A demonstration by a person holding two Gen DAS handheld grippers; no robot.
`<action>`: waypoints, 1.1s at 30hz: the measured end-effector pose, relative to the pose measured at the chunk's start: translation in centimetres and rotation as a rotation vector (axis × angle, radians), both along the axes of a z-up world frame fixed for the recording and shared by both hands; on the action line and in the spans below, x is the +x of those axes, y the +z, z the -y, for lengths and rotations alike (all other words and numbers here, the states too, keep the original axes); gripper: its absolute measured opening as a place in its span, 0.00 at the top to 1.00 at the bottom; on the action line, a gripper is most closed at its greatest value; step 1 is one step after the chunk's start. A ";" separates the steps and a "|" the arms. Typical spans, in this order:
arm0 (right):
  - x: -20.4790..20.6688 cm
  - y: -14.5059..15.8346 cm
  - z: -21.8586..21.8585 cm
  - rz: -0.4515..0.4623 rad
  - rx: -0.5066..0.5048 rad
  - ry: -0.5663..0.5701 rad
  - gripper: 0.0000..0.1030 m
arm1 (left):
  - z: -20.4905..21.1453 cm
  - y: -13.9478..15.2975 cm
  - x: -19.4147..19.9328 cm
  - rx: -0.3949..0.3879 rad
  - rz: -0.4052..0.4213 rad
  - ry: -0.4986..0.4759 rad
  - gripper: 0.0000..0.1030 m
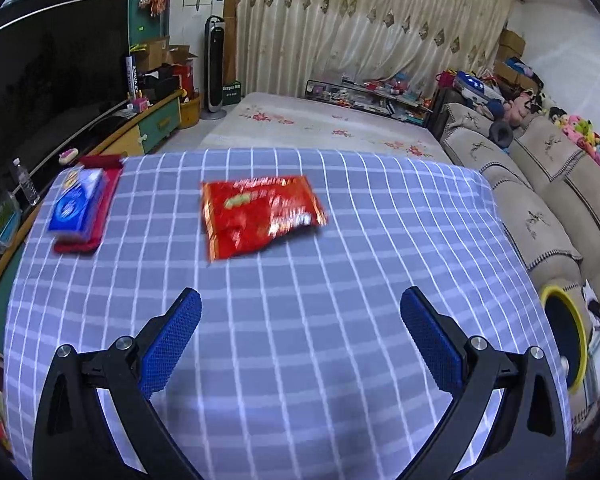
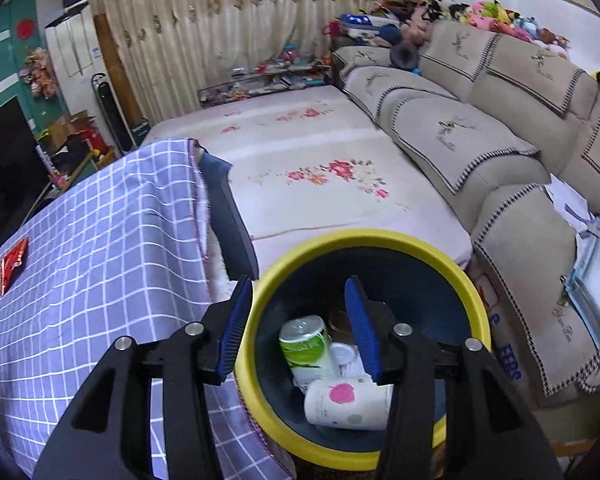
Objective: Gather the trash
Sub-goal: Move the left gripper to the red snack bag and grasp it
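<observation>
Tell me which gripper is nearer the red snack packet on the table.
Left. The left gripper hangs open over the checked cloth, facing the red snack packet just ahead. The right gripper is open over the yellow-rimmed bin beside the table, far from it.

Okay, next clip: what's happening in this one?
A person with a gripper in each hand is clearing trash off a table with a checked cloth. The right gripper hangs open and empty over a yellow-rimmed bin beside the table; a green can and a white cup already lie inside. The left gripper, open and empty, points at a red snack bag still lying on the cloth. A blue packet rests on something red near the far left edge.
</observation>
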State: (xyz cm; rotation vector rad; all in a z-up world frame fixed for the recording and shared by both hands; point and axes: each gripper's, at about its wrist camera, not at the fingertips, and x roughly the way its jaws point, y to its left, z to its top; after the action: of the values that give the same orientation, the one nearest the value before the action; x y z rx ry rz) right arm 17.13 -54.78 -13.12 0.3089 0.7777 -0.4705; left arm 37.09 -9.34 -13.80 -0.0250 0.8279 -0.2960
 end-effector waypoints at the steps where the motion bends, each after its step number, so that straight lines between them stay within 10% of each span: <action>1: 0.1 0.1 -0.1 0.004 0.005 0.012 0.55 | 0.4 -0.3 1.4 -0.001 -0.013 0.003 0.05; 26: 1.5 -1.1 1.7 0.008 0.054 0.061 0.55 | 4.3 -5.4 15.7 0.158 -0.170 0.233 0.05; 29: 1.5 -1.3 1.5 0.008 0.056 0.064 0.55 | 4.3 -5.4 15.8 0.167 -0.152 0.232 0.17; 33: 1.6 -1.4 1.3 0.006 0.056 0.069 0.55 | 3.7 -4.7 14.9 0.175 -0.117 0.233 0.56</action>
State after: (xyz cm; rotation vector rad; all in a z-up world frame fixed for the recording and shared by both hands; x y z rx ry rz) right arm 18.72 -56.10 -14.52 0.3343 0.7941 -0.3828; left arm 51.97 -12.99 -18.49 0.0251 0.9556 -0.0013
